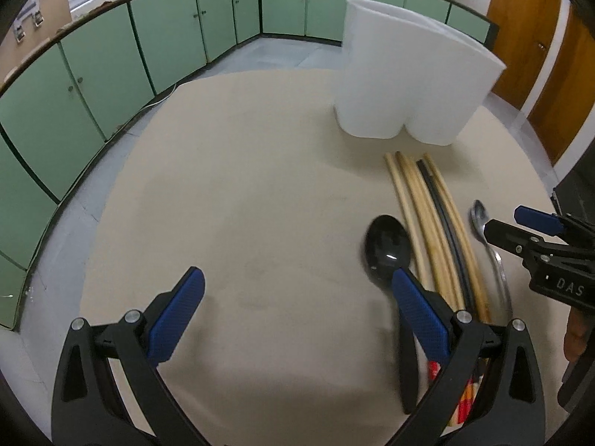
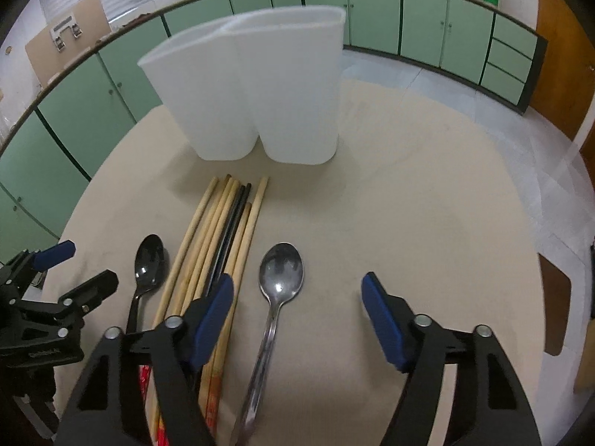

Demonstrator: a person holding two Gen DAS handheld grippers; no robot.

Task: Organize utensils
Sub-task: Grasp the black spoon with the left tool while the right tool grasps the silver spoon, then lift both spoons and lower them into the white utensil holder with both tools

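We are at the reach-in step, nothing lifted yet: on the left our left gripper (image 1: 297, 308) hangs spread and empty with the black spoon (image 2: 148, 262) just ahead of its right finger, the bundle of chopsticks (image 2: 219, 238) lies in the middle, and on the right our right gripper (image 2: 297, 316) straddles the steel spoon (image 2: 280, 271), jaws apart and clear of its handle. Next, we judge, each claw must pinch its spoon's handle and carry it to the white two-compartment holder (image 2: 253, 85) behind the chopsticks. We read only "DAS" on the right gripper's body; the chopsticks' red printing is illegible.
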